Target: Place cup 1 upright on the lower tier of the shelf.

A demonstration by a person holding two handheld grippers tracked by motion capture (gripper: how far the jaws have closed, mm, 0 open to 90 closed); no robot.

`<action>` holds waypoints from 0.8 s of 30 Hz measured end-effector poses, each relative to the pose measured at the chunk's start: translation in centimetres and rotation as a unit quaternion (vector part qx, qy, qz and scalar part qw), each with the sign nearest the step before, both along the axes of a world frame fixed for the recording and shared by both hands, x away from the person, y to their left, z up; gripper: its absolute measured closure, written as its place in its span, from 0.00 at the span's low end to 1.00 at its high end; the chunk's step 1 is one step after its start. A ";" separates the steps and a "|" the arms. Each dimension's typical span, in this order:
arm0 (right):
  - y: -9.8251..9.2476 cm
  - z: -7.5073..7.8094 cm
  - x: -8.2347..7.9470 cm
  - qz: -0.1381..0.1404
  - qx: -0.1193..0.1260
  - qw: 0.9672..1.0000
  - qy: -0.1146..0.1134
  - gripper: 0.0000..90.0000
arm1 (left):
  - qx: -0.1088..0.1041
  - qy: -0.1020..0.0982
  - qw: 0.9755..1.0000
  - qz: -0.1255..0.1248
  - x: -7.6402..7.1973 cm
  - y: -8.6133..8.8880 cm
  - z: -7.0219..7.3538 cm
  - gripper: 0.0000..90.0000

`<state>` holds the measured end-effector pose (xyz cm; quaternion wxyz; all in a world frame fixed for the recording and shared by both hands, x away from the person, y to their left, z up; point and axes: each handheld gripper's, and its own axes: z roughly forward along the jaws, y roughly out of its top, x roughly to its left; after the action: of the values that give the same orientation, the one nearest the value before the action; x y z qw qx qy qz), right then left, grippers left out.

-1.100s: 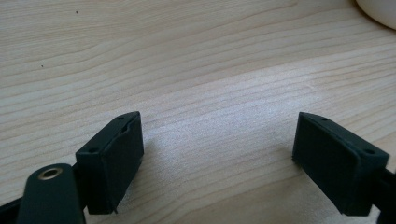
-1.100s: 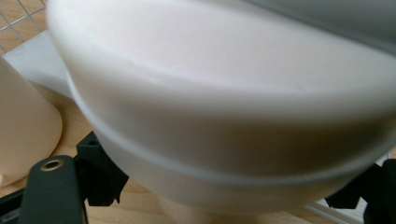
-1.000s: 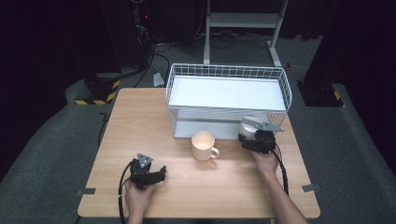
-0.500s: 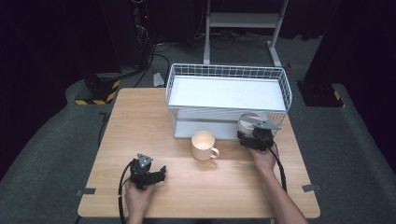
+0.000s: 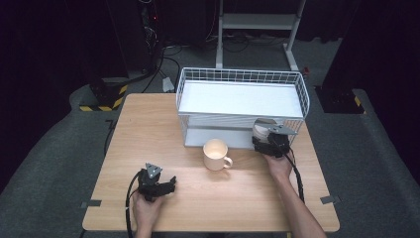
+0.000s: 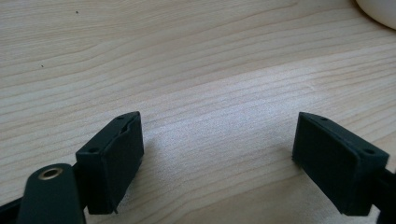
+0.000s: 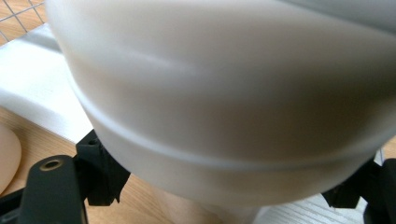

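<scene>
My right gripper (image 5: 270,140) clamps a white cup (image 7: 224,93) beside the wire rack (image 5: 198,79).
My left gripper (image 5: 157,182) rests open; the cup's rounded wall may slip between my pads.

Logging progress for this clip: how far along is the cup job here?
Done: nothing sits on the white wire rack's top shelf. In hand: the right gripper is shut on a white cup at the rack's lower front. Left: a cream mug waits on the table; the left gripper rests open.
</scene>
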<state>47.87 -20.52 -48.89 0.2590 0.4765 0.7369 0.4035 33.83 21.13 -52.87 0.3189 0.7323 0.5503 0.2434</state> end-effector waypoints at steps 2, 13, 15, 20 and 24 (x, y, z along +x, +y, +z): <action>0.0 0.0 0.0 0.004 -0.002 1.000 0.000 0.21 | 0.000 0.000 1.000 0.000 0.0 0.0 0.0 0.19; -0.2 0.0 -0.1 0.009 0.002 1.000 0.013 0.14 | 0.000 0.000 1.000 0.000 0.0 0.0 0.0 0.19; -0.3 0.1 -0.2 0.009 0.003 1.000 0.012 0.14 | 0.000 0.000 1.000 0.000 0.0 0.0 0.0 0.19; -0.6 0.1 -0.6 0.005 0.007 1.000 0.020 0.14 | 0.000 0.000 1.000 0.000 0.0 0.0 0.0 0.19; -0.9 0.1 -1.0 0.000 0.009 1.000 0.023 0.15 | 0.000 0.000 1.000 0.000 0.0 0.0 0.0 0.19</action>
<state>46.84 -21.45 -48.83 0.2377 0.4878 0.7392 0.3988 33.83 21.13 -52.87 0.3189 0.7323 0.5503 0.2434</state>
